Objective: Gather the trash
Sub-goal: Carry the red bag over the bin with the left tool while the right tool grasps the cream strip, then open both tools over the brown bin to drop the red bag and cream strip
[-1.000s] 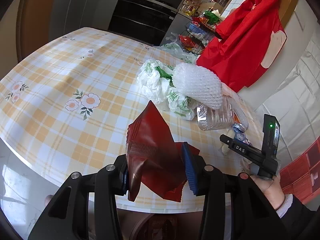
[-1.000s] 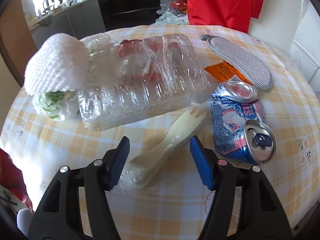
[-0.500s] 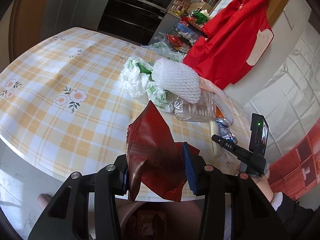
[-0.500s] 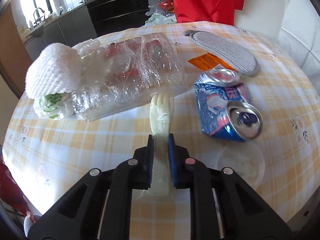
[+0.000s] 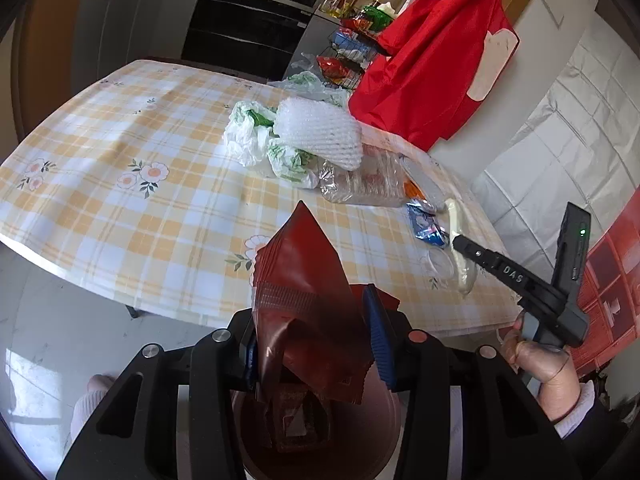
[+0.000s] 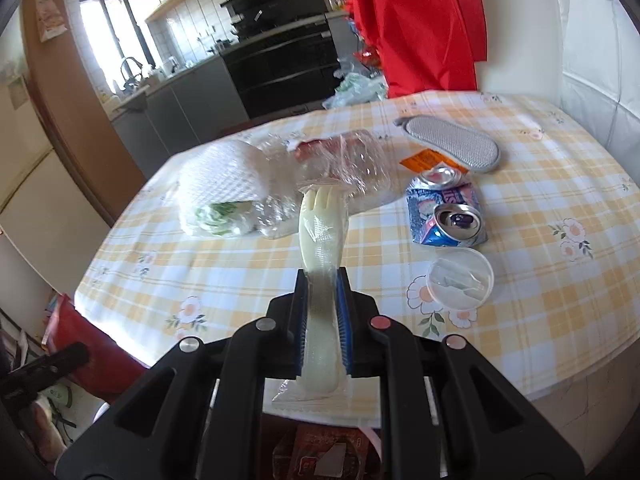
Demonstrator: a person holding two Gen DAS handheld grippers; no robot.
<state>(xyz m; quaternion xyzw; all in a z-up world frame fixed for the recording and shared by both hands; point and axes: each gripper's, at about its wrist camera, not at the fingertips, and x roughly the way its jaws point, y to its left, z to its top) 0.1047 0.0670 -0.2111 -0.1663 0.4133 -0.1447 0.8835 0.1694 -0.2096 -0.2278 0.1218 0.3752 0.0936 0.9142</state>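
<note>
A red garment [image 5: 436, 60] hangs past the checked, flowered tablecloth [image 5: 132, 184]. Behind it stands a black oven [image 6: 280, 68], with a wire rack [image 5: 346, 60] of packets beside it.

right gripper [image 6: 322, 312]: closed on wrapped spork [image 6: 320, 240] | spork: lifted off table [image 6: 540, 208] | bin [image 5: 316, 432]: now below

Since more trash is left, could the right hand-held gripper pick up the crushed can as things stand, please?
Probably not yet: the right hand-held gripper is shut on the wrapped plastic spork. The crushed can lies unobstructed on the table.
</note>
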